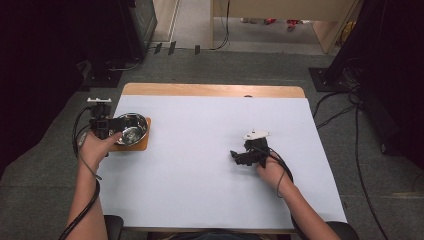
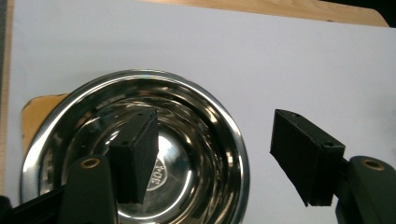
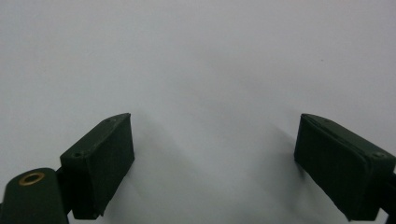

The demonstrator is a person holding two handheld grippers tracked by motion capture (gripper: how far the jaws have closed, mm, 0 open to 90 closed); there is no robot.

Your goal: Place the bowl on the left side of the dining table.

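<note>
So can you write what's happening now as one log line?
left gripper: open, astride steel bowl rim | bowl: on brown mat | right gripper: open, empty

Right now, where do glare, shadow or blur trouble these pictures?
Left gripper view: the steel bowl throws bright glare along its rim and mirrors one jaw of the left claw. Right gripper view: soft shadows lie under the right claw on the white sheet. High view: the side edges are very dark.
</note>
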